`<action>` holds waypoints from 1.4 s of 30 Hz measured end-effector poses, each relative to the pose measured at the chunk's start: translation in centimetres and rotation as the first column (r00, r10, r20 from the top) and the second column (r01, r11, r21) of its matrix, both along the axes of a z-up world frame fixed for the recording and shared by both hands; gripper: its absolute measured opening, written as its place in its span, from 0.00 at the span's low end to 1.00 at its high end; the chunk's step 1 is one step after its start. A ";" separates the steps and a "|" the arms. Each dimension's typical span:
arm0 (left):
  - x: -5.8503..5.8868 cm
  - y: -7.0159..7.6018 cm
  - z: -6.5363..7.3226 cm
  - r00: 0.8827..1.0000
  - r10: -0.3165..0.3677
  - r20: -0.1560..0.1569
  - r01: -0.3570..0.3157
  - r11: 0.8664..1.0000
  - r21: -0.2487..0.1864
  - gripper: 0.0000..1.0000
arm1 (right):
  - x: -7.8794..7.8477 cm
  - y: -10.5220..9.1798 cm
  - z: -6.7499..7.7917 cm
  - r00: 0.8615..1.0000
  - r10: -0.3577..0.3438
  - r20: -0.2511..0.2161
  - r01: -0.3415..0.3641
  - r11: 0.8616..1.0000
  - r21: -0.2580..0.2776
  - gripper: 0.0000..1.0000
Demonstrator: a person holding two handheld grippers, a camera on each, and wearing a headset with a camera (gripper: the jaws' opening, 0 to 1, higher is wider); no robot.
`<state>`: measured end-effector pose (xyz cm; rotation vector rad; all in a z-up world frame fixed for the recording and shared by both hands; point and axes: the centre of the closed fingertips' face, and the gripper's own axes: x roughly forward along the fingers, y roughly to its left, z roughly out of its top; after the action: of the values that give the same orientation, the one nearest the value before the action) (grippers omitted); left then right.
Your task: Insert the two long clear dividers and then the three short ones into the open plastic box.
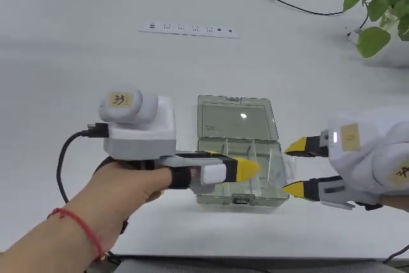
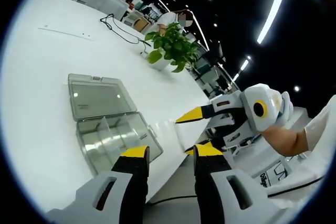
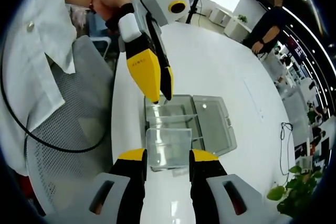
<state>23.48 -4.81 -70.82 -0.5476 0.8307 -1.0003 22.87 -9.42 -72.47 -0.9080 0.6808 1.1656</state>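
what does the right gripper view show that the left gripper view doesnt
Right gripper view, not the left: a clear divider gripped between the right gripper's jaws, the left gripper poised above the open plastic box, and a mesh chair. Left gripper view, not the right: the right gripper from outside, jaws spread, and ceiling light strips. Both: that box with its lid laid flat, the white table and a potted plant.

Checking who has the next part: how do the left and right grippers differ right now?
The right gripper holds a clear divider between its fingers; the left gripper holds nothing. The left gripper's tips are over the open box; the right gripper is off to its side. Both point toward the box.
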 end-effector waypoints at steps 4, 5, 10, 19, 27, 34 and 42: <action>-0.6 -1.0 0.0 1.000 -0.020 -0.022 0.020 1.000 -0.015 0.28 | -0.4 0.6 0.3 1.000 0.007 -0.002 -0.007 1.000 0.007 0.33; -0.7 -1.2 0.0 0.999 -0.026 -0.022 0.025 1.000 -0.017 0.28 | -0.5 0.7 0.4 1.000 0.011 -0.001 -0.011 1.000 0.005 0.33; -0.9 -1.9 0.0 0.998 -0.046 -0.035 0.044 0.999 -0.031 0.25 | -0.9 1.4 0.9 0.999 0.040 0.024 -0.040 0.999 -0.014 0.33; -1.2 -2.4 0.2 0.997 -0.056 -0.061 0.052 0.997 -0.064 0.15 | -1.3 2.2 1.6 0.997 0.061 0.040 -0.060 0.998 -0.018 0.33; -1.8 -2.8 0.3 0.994 -0.068 -0.082 0.061 0.995 -0.083 0.06 | -1.5 2.3 1.8 0.997 0.062 0.041 -0.061 0.998 -0.019 0.33; -2.0 -2.9 0.4 0.994 -0.071 -0.088 0.062 0.994 -0.092 0.02 | -1.7 2.2 1.9 0.997 0.067 0.041 -0.066 0.998 -0.023 0.33; -2.2 -3.0 0.5 0.992 -0.077 -0.096 0.067 0.992 -0.109 0.00 | -1.8 2.3 1.9 0.996 0.074 0.042 -0.073 0.997 -0.027 0.33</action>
<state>21.24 -7.80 -70.30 -0.6661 0.8956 -1.0945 21.03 -7.16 -70.60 -0.9841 0.6331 1.2016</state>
